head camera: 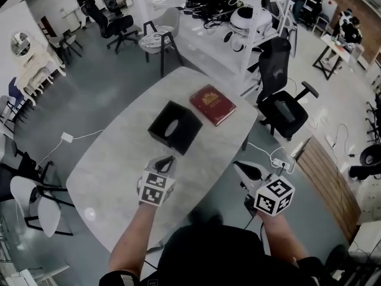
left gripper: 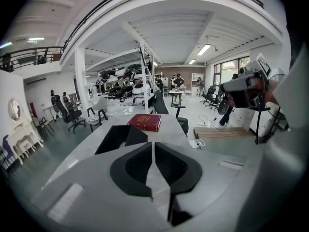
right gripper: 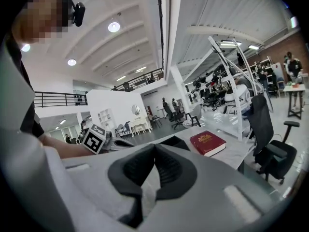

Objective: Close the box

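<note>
On the marble table, the black box is seen untouched beside the closed red box, its top apparently still open, while the left gripper and right gripper are held clenched and empty, so closing is judged unstarted.

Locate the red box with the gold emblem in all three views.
Head view: red box just above centre.
Left gripper view: red box at centre, beyond the black box.
Right gripper view: red box right of centre.
Shared landmark: the black box next to it.
</note>
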A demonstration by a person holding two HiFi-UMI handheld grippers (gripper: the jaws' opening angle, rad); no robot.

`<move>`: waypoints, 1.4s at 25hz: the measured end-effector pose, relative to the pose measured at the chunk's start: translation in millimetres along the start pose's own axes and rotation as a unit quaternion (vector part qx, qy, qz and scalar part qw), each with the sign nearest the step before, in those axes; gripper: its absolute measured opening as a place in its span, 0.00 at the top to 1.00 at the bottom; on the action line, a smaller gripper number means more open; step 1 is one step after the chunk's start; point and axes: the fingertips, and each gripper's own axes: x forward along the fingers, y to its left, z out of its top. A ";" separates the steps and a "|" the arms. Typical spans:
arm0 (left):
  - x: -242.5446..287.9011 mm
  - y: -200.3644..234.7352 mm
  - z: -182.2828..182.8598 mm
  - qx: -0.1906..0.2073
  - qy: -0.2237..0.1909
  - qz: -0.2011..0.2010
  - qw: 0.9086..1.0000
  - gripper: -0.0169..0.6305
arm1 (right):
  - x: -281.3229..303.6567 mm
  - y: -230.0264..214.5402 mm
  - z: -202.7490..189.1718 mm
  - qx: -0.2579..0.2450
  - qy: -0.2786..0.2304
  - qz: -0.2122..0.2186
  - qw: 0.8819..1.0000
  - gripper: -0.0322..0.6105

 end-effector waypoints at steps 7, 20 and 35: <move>26.4 33.2 -23.1 0.053 0.030 -0.034 0.998 0.80 | 41.2 20.9 -9.1 0.002 0.021 -0.006 1.000 0.95; 104.1 45.8 -64.2 0.229 0.121 -0.050 0.964 0.67 | 78.9 -11.5 -23.3 0.018 0.049 0.008 0.999 0.95; 178.8 67.9 -98.4 0.489 0.192 -0.012 0.851 0.53 | 81.2 -53.8 -50.1 0.057 0.065 -0.008 0.996 0.95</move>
